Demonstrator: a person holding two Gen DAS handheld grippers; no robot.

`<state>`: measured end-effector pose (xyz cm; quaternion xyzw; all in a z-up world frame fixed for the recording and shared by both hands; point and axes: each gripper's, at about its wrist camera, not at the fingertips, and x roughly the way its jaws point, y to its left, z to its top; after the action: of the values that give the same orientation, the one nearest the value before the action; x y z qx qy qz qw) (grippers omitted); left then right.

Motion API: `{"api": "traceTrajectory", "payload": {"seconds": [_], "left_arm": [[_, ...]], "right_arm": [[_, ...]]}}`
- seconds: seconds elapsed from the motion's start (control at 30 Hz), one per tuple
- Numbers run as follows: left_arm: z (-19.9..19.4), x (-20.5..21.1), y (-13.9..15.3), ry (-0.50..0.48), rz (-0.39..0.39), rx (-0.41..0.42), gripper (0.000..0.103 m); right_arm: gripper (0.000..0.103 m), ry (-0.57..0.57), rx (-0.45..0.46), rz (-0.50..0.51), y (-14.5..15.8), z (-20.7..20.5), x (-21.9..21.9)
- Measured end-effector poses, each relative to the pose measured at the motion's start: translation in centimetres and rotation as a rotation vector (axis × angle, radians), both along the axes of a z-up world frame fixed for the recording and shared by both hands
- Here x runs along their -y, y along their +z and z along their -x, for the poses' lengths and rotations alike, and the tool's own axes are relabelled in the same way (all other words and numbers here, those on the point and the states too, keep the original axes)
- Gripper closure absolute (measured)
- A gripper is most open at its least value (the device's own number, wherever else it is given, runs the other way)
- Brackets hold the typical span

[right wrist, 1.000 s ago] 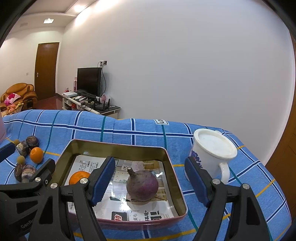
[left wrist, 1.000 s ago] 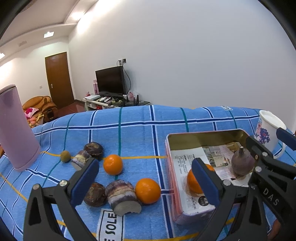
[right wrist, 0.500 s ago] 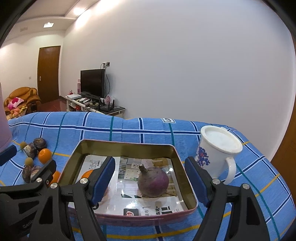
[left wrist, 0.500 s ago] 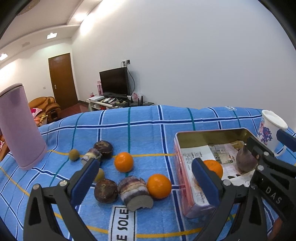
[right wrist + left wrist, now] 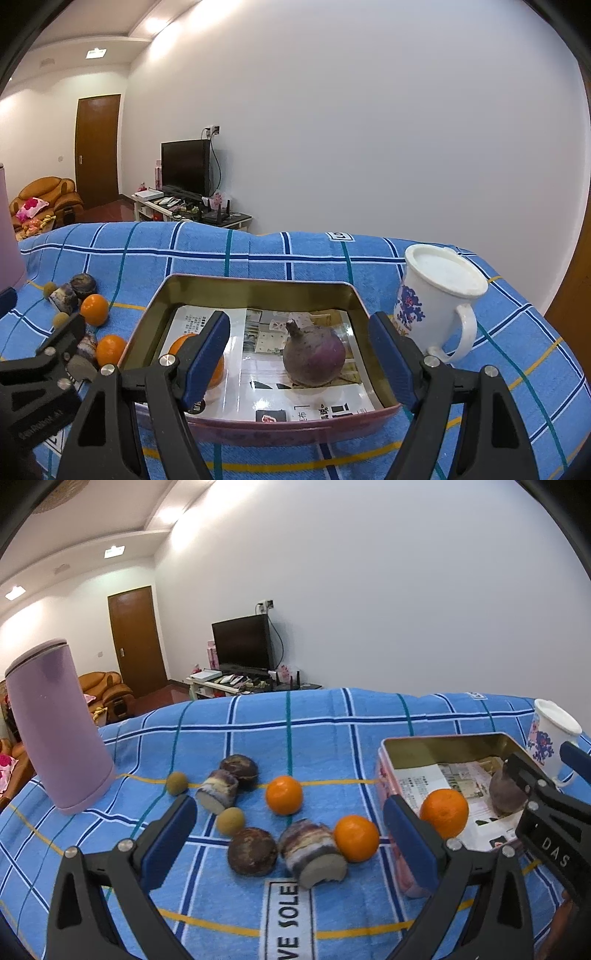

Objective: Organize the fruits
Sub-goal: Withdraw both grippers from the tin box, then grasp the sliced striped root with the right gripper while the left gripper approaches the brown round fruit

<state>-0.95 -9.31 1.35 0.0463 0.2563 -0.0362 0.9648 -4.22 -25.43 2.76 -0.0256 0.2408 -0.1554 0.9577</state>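
A pink metal tin lined with newspaper holds a purple round fruit and one orange. On the blue checked cloth left of the tin lie two oranges, dark brown round fruits, purple cut pieces and small tan balls. My left gripper is open and empty, hovering in front of the loose fruit. My right gripper is open and empty before the tin's near wall.
A tall pink cylinder stands on the cloth at the far left. A white mug with a blue pattern stands right of the tin. Beyond the table are a television, a door and a sofa.
The left gripper has shifted left, so the loose fruit now sits between its fingers and the tin lies farther right. The right gripper's view drifted slightly left; its jaws stay as wide as before.
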Motion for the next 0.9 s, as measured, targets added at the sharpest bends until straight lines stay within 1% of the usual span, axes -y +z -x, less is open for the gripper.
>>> {"api": "traceTrajectory", "payload": {"seconds": [0.33, 0.47, 0.57, 0.67, 0.8, 0.9], "left_arm": [[0.3, -2.4, -0.1, 0.019, 0.006, -0.008, 0.0], [0.3, -3.5, -0.3, 0.023, -0.01, -0.018, 0.0], [-0.2, -4.9, -0.5, 0.03, 0.006, -0.038, 0.0], [-0.7, -6.2, -0.7, 0.038, -0.013, -0.051, 0.0], [-1.5, -8.4, -0.9, 0.053, -0.066, -0.057, 0.0], [-2.5, -10.5, -1.2, 0.08, -0.08, -0.073, 0.0]], "right_arm": [[0.024, -0.011, 0.043, 0.009, 0.3, 1.1, -0.7], [0.024, 0.003, 0.039, 0.002, 0.3, 1.5, -1.4], [0.024, 0.026, 0.032, -0.008, 0.2, 1.8, -2.3], [0.024, 0.057, 0.02, -0.011, 0.0, 2.0, -3.5], [0.024, 0.112, -0.003, 0.001, -0.4, 2.2, -5.5], [0.025, 0.156, -0.014, 0.003, -0.6, 2.3, -7.0]]}}
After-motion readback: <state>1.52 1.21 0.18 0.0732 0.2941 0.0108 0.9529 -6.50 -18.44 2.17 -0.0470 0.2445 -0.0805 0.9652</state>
